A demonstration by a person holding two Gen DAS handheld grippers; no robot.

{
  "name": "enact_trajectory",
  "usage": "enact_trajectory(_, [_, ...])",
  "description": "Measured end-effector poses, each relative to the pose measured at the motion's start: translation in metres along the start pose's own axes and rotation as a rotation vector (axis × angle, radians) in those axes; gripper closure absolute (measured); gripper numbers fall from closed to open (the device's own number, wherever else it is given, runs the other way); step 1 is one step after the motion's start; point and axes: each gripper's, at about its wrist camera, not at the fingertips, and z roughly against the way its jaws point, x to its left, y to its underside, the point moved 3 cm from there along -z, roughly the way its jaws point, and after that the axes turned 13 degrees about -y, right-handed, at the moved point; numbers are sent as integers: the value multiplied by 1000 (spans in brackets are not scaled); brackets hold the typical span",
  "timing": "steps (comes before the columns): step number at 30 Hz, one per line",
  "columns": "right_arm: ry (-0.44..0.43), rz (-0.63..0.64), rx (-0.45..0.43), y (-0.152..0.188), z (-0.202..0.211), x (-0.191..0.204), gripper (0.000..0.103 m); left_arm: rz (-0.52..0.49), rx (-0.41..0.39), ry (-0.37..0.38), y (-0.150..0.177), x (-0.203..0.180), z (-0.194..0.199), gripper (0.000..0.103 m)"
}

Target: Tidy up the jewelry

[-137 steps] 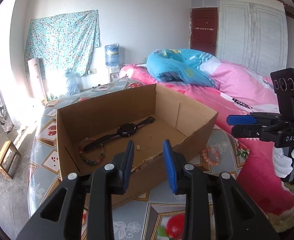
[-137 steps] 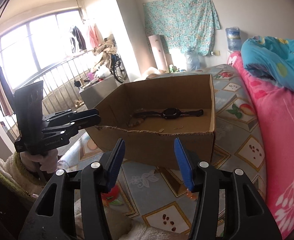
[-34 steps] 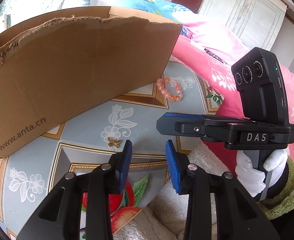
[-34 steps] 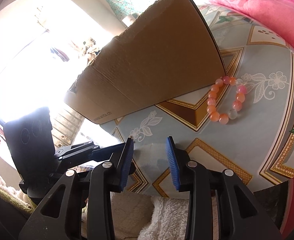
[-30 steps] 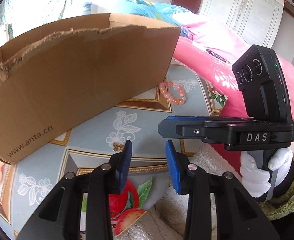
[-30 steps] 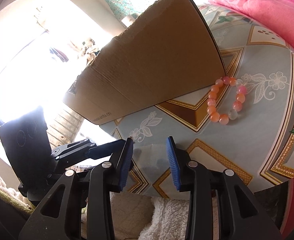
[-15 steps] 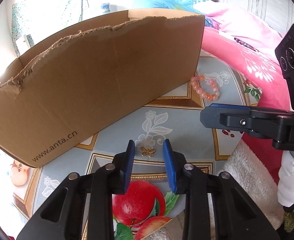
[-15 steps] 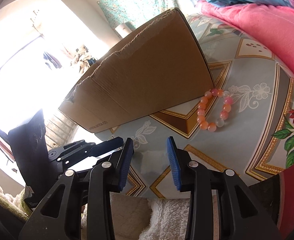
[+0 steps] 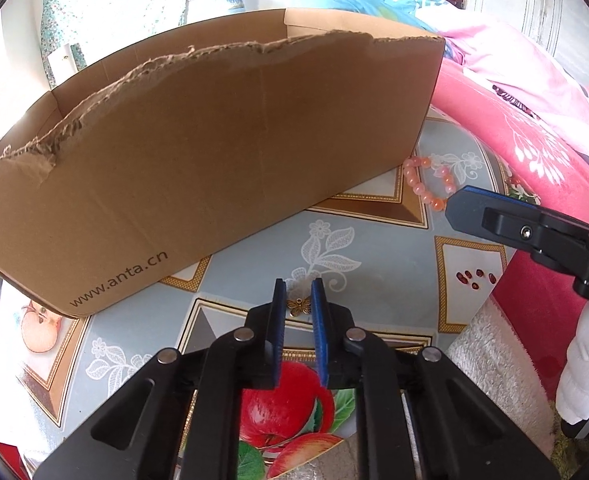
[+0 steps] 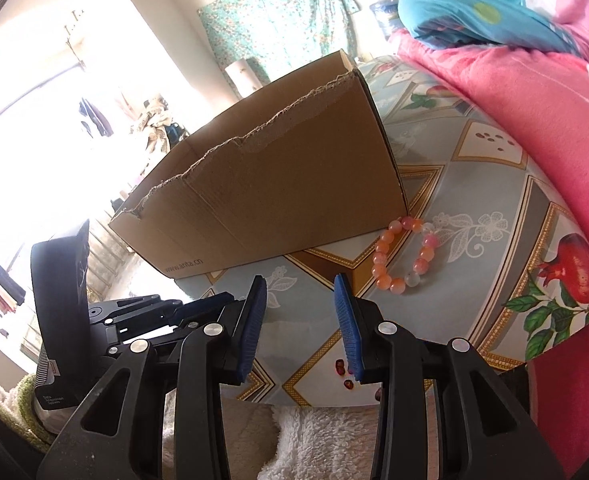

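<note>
A small gold butterfly charm sits between the blue pads of my left gripper, which is shut on it just above the patterned tablecloth. A pink and orange bead bracelet lies on the cloth by the right corner of the cardboard box; it also shows in the right wrist view. My right gripper is open and empty, low over the cloth left of the bracelet. The box hides its contents from both views.
The right gripper's finger reaches in from the right in the left wrist view. The left gripper's body is at lower left in the right wrist view. A pink blanket lies to the right. A white towel hangs at the table's front edge.
My left gripper has moved forward to the butterfly charm and closed its pads onto it. My right gripper has drawn back and tilted up a little, staying open.
</note>
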Motion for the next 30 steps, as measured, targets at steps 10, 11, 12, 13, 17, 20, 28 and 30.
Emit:
enact_trajectory(10, [104,83,-12,-7,10,2,68,33,-14,30,12,29,5,103])
enact_trajectory(11, [114,91,-10,-8,10,1,68,43,-11,32,11,28,4,103])
enact_trajectory(12, [119,96,-9,-8,10,1,68,51,-11,32,12,31,4,103])
enact_trajectory(13, [124,100,-8,-9,10,1,68,58,-12,30,11,32,5,103])
enact_trajectory(17, [84,109,21,-8,3,7,68,83,-11,26,14,44,4,103])
enact_trajectory(20, [21,111,66,0,-13,19,68,116,-7,16,16,53,4,103])
enact_trajectory(28, [42,199,222,31,-72,60,70,174,-3,-19,23,75,3,103])
enact_trajectory(30, [82,243,239,34,-80,65,70,179,-2,-16,25,77,2,103])
